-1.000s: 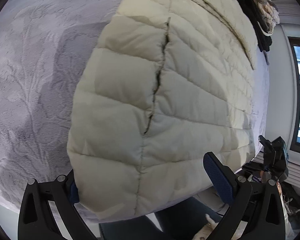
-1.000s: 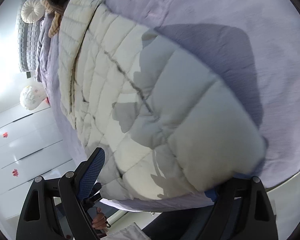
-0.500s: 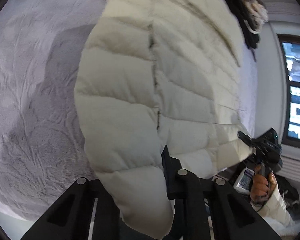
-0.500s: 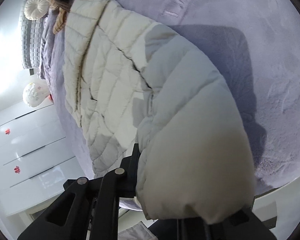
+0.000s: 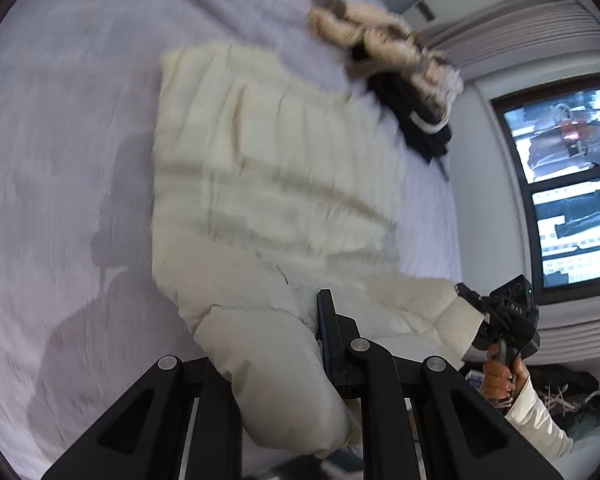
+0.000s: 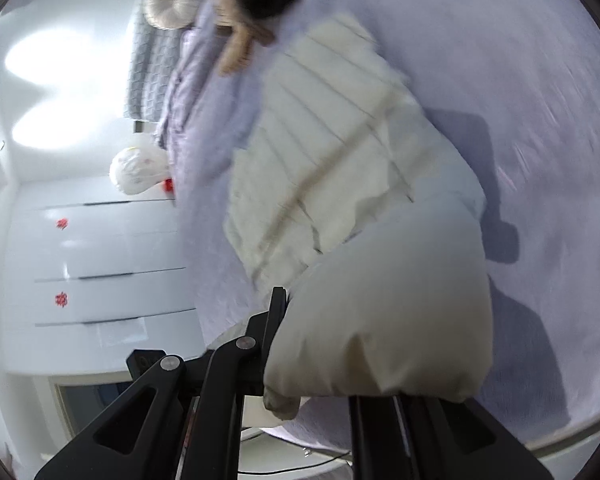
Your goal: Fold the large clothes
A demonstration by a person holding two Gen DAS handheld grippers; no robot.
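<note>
Lifting: we have the cream puffer jacket (image 5: 276,168) by its near hem, one corner in each tool, the rest spread out on the lavender bed (image 5: 60,128).
Left tool (image 5: 284,344): clamped down on the hem's left corner, jaws nearly together with a thick puff of quilting bulging out between them.
Right tool (image 6: 320,344): same story on the other corner, pinched tight on the padding, which hides one finger almost completely.
Doing it well: we'd keep both corners level and apart so the hem stays taut, then carry it forward over the body toward the collar end, laying it down square, not skewed. Puffy fill springs back, so we reckon a firm pinch and a smooth arc matter; a jerk could slip the slick shell out.
Watch-out: a heap of other clothes (image 5: 400,80), beige and black, sits just past the jacket's far edge, so we'd land the fold short of it.
Left wrist view only: the person's hand (image 5: 500,376) gripping the right tool's handle, plus a window (image 5: 560,184).
Right wrist view only: white drawers (image 6: 100,264), a round cushion (image 6: 172,4) and a padded headboard (image 6: 148,68).
</note>
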